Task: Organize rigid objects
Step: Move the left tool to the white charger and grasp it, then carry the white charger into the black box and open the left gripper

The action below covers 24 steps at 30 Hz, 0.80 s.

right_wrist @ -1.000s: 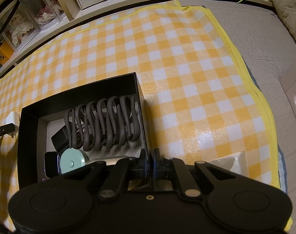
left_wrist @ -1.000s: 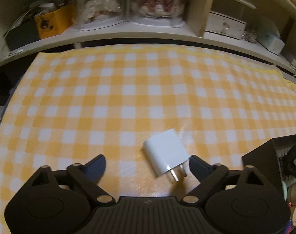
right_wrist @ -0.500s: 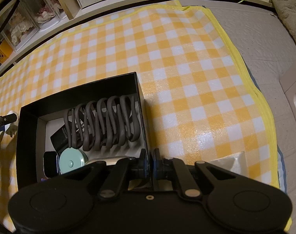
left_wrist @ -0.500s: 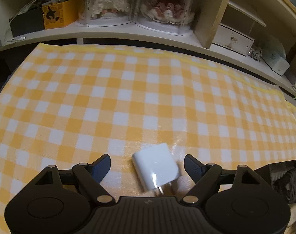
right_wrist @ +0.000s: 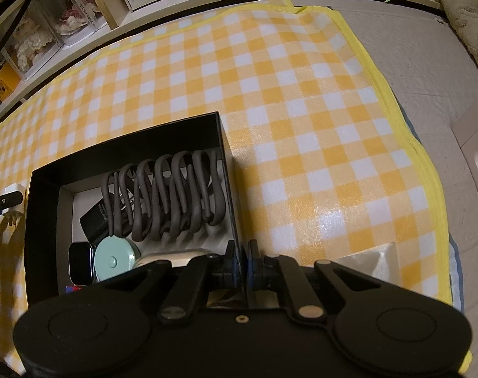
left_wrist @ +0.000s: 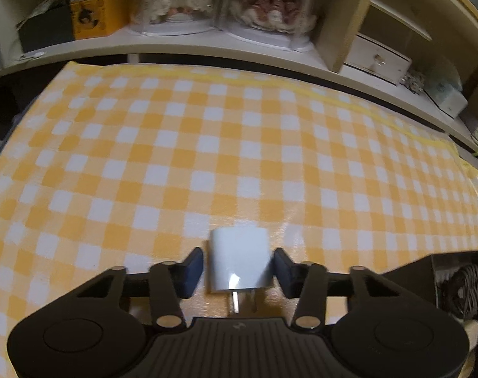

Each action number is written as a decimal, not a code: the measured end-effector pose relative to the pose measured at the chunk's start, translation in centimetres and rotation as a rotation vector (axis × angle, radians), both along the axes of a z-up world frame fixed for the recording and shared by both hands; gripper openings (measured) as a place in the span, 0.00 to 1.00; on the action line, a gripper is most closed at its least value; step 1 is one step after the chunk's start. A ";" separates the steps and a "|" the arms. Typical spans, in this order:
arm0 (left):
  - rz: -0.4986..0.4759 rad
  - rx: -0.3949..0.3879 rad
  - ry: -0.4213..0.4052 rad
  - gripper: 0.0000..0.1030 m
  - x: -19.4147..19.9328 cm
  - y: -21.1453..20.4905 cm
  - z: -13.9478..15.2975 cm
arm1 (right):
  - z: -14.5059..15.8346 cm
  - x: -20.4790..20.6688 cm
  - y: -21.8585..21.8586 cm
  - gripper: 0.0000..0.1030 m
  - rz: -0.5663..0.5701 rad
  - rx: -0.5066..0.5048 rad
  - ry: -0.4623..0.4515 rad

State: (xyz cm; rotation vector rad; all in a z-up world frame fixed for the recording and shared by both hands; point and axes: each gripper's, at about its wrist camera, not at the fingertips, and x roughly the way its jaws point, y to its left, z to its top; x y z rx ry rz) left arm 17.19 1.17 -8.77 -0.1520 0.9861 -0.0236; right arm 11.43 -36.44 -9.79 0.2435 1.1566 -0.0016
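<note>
Now, step: your left gripper (left_wrist: 238, 270) straddles white charger (left_wrist: 239, 263), fingers nearly touching, not clamped.
Right gripper (right_wrist: 240, 260): pinched on black box (right_wrist: 221, 132) wall.
Next: clamp, lift into box.

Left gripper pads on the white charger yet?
Cannot tell. Left wrist view shows the left gripper closely flanking the charger, but blur hides any contact or gap.
</note>
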 end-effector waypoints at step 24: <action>-0.421 -0.175 -0.198 0.43 -5.3 -9.7 6.6 | 0.0 0.1 0.1 0.06 0.002 -0.002 0.000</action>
